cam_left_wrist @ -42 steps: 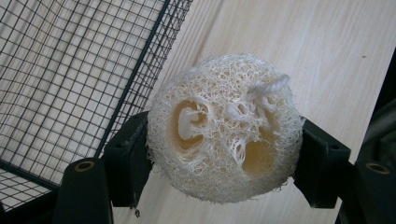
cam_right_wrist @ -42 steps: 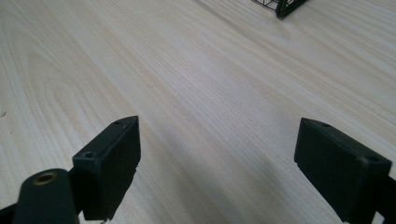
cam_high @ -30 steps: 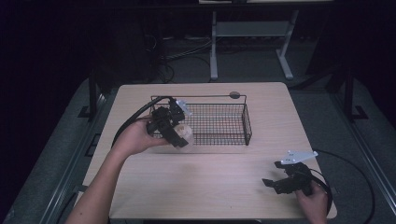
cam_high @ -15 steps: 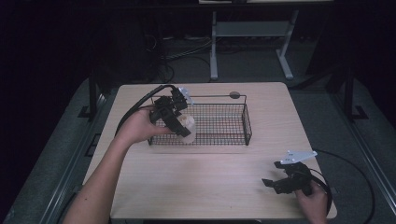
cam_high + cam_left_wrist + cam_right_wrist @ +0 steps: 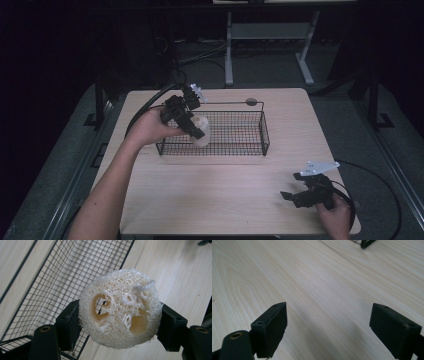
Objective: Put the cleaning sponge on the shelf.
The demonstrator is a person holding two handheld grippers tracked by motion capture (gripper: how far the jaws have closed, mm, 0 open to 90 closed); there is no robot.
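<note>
Right now we see the left gripper [image 5: 199, 131] clamped on a loofah sponge [image 5: 202, 132], held up over the left end of the wire basket [image 5: 240, 148]. From the left gripper view the loofah sponge [image 5: 120, 308] sits squeezed between both black jaws, one pad on each side, pale, fibrous, round, with several holes and a small loop of cord near its top. Behind it we see the wire basket [image 5: 62, 272] mesh and bare table [image 5: 180, 277]. We cannot tell whether the sponge touches the basket rim; it looks lifted, just above the near left corner.

Over at the near right corner of the table [image 5: 220, 195] we see the right gripper [image 5: 295, 196] in the person's right hand [image 5: 336, 216], low over the wood, well apart from the basket. Its jaws stand wide with nothing between them; the right gripper view shows only light wood grain in the gap of the right gripper [image 5: 329, 325] and a corner of the basket at the top edge.

A small dark round object [image 5: 251, 102] lies on the table just behind the basket's far rim. The left forearm [image 5: 115, 175] reaches in from the bottom left.
</note>
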